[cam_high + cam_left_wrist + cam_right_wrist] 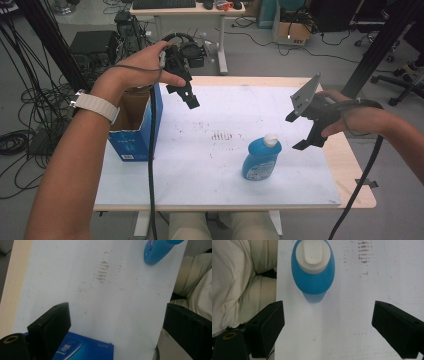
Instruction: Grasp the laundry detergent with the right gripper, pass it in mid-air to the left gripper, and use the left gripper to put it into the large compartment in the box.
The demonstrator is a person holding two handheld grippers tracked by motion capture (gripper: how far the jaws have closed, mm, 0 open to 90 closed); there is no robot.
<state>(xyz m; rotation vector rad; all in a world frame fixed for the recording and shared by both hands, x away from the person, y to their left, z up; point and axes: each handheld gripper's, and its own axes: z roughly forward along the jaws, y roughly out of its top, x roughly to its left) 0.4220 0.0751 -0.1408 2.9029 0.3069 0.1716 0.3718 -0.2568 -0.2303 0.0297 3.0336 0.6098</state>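
High view: from above the near edge of the table (320, 195), facing forward and down. Left gripper view: close over the left edge, facing the near right corner. Right gripper view: steeply downward, close. Shared by all three: the blue bottle (261, 159) (white-capped).

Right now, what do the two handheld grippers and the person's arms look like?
Both grippers are black with two blocky jaws. The left gripper trails a black cable, and a thin grey cord loops over that hand. The right gripper carries a grey three-cornered plate with small holes and trails a thick black cable. The forearms are bare of sleeves; the left wrist wears a white watch band.
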